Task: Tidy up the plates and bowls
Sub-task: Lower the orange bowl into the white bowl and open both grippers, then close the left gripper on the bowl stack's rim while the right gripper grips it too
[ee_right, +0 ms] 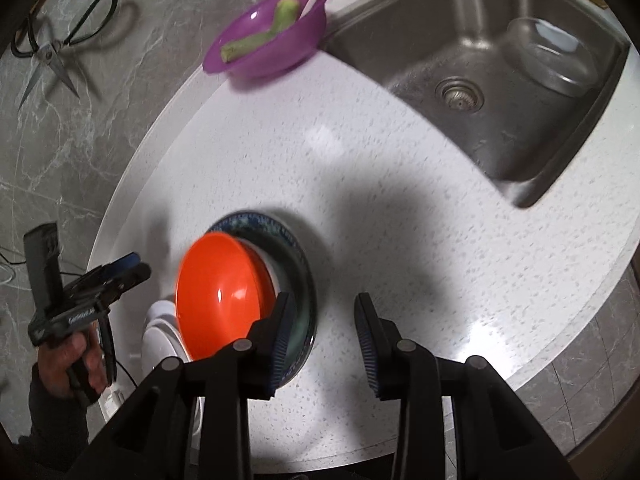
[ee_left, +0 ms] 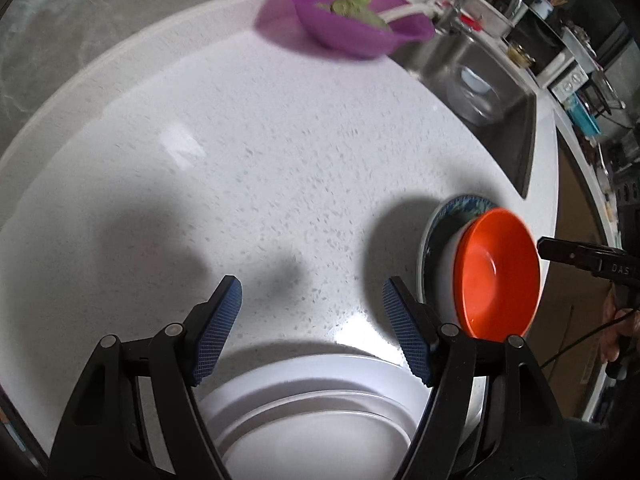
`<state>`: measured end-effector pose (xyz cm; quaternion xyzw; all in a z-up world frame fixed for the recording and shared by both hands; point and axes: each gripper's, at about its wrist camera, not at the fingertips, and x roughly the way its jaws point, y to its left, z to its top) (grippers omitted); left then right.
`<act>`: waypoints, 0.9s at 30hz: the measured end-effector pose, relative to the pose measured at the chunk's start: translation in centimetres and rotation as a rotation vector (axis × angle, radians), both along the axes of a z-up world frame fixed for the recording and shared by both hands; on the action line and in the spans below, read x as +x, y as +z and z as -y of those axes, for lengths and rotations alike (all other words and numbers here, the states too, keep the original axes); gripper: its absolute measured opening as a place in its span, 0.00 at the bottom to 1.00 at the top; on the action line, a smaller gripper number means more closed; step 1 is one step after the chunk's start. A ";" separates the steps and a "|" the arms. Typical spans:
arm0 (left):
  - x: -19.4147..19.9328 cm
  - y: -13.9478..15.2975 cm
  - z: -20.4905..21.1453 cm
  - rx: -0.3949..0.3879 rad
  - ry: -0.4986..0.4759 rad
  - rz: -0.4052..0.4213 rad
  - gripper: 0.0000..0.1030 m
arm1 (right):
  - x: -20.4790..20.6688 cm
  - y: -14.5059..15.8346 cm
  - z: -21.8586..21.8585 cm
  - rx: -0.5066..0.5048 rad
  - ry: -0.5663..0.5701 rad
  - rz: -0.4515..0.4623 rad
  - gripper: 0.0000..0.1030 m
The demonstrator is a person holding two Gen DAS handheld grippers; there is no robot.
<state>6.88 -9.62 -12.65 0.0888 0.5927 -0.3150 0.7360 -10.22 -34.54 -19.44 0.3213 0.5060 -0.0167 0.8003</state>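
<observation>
The steel sink (ee_right: 492, 80) at 1 o'clock holds a clear glass bowl (ee_right: 556, 56). On the white tabletop (ee_right: 360, 184), white plates (ee_left: 320, 400) lie at 6 o'clock under the left gripper (ee_left: 312, 324), jaws apart and empty. An orange bowl (ee_right: 220, 300) sits in a white bowl on a blue plate (ee_right: 296, 264). The right gripper (ee_right: 322, 340) is likewise apart, empty. At 11 o'clock, the purple bowl (ee_right: 268, 36) contains green pieces (ee_right: 260, 36).

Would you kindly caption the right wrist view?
Open right gripper beside orange bowl stacked on blue plate; purple bowl near sink.
</observation>
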 end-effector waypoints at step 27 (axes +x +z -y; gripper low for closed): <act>-1.7 -2.2 3.6 0.004 -0.109 -0.062 0.53 | 0.3 -4.0 -0.8 0.095 0.006 -0.052 0.33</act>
